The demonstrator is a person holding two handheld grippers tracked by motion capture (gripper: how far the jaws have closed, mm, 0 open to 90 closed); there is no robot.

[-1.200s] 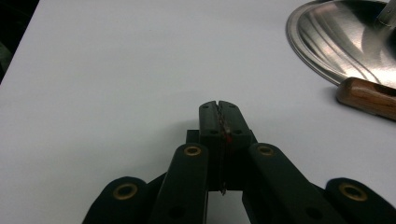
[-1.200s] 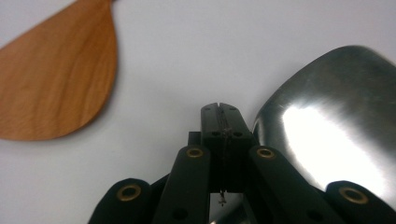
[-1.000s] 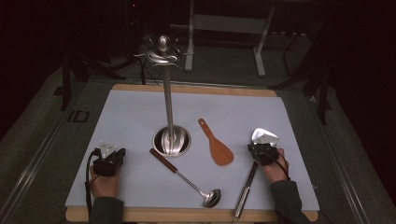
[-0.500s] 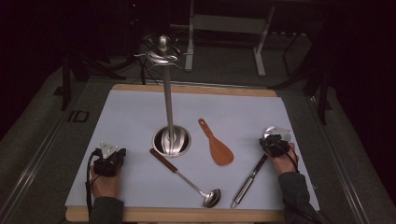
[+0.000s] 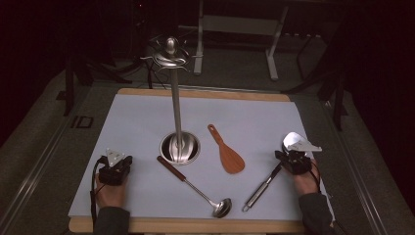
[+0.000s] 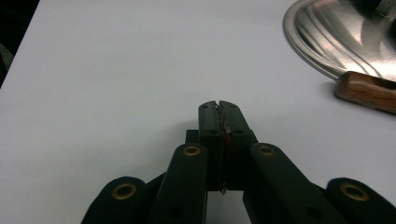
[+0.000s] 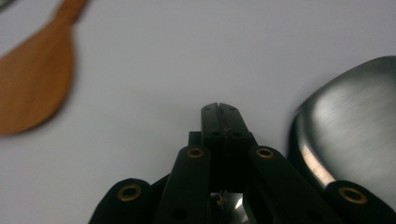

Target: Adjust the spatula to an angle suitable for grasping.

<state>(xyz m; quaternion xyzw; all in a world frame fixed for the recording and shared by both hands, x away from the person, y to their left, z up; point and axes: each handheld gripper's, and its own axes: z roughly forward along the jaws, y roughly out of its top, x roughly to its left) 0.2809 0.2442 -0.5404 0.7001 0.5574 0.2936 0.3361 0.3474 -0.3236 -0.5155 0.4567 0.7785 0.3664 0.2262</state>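
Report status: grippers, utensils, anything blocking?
Left gripper shut, empty. Right gripper shut, empty, beside steel spatula. Ladle and wooden spatula flat by rack. Nothing blocking.

"ID" marking on the floor (image 5: pixel 81 121)

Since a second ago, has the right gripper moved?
Yes. The right gripper has shifted right, away from the wooden spatula, toward the table's right edge, its jaws shut.

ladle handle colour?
Dark reddish-brown wood on the ladle handle; clearest in the left gripper view.
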